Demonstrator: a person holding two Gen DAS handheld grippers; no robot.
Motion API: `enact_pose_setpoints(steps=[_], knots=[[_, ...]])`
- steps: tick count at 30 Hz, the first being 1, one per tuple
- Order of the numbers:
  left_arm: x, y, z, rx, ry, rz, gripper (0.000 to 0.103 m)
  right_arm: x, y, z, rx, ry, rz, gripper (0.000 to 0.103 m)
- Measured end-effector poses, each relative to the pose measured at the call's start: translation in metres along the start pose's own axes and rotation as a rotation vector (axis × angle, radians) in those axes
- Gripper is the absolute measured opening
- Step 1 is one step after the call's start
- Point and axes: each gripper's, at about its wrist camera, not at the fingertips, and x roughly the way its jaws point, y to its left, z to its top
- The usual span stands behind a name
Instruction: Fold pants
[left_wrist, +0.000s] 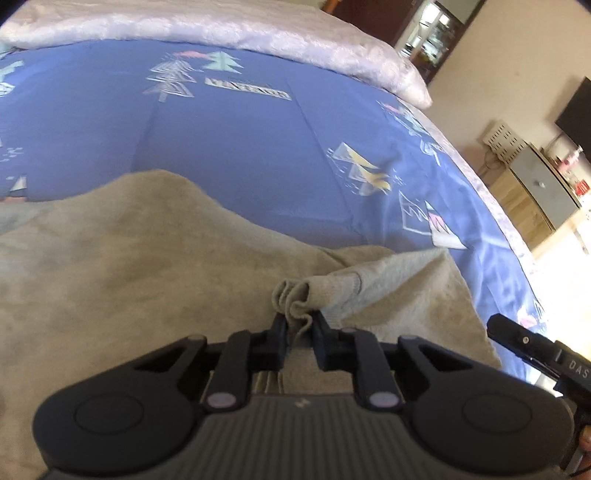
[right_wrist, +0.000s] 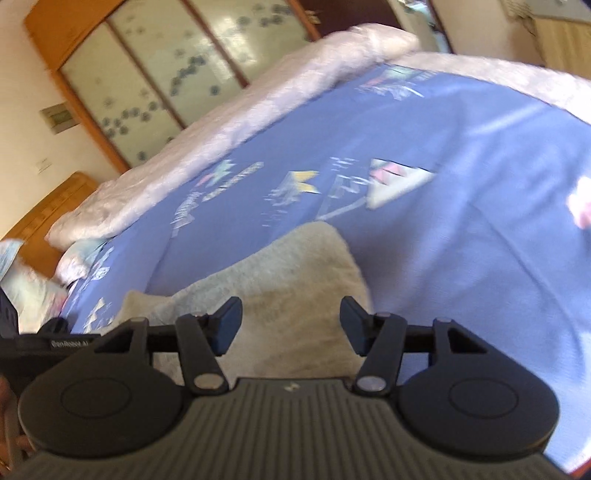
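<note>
The beige pants (left_wrist: 129, 266) lie spread on a blue patterned bedsheet (left_wrist: 240, 155). My left gripper (left_wrist: 300, 325) is shut on a bunched edge of the pants and holds it just above the fabric. Part of the right gripper's body (left_wrist: 532, 347) shows at the lower right of the left wrist view. In the right wrist view my right gripper (right_wrist: 291, 314) is open and empty, hovering over a rounded end of the pants (right_wrist: 291, 266). The sheet (right_wrist: 443, 221) stretches beyond it. The view is blurred.
A pale pink quilt (left_wrist: 258, 33) lies along the bed's far edge. A wooden cabinet (left_wrist: 532, 199) and a dark TV (left_wrist: 576, 107) stand past the bed's right side. A wardrobe with glass doors (right_wrist: 155, 81) and a wooden headboard (right_wrist: 48, 206) are behind the bed.
</note>
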Motion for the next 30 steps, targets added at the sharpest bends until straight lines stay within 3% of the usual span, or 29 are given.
enact_pose_setpoints(steps=[3, 5, 8, 11, 16, 23, 27, 30], knots=[[0.009, 0.012, -0.002, -0.018, 0.035, 0.067, 0.019, 0.008, 0.018, -0.003, -0.042, 0.01, 0.047, 0.061], [0.025, 0.018, -0.007, -0.016, 0.065, 0.09, 0.03, 0.023, 0.028, -0.007, -0.066, 0.06, 0.052, 0.061], [0.028, 0.018, -0.012, 0.026, 0.024, 0.091, 0.03, 0.059, 0.037, -0.024, -0.124, 0.187, -0.018, 0.061], [0.02, 0.02, -0.011, -0.002, 0.028, 0.088, 0.035, 0.057, 0.047, -0.027, -0.189, 0.17, -0.049, 0.062], [-0.029, 0.041, -0.019, -0.048, -0.078, 0.05, 0.037, 0.045, 0.057, -0.016, -0.165, 0.152, 0.01, 0.062], [-0.096, 0.1, -0.049, -0.187, -0.189, 0.026, 0.039, 0.048, 0.107, -0.018, -0.283, 0.104, 0.127, 0.061], [-0.142, 0.144, -0.082, -0.318, -0.269, 0.013, 0.04, 0.073, 0.121, -0.027, -0.306, 0.164, 0.149, 0.059], [-0.178, 0.178, -0.105, -0.446, -0.349, 0.028, 0.048, 0.108, 0.118, -0.048, -0.294, 0.309, 0.073, 0.06]])
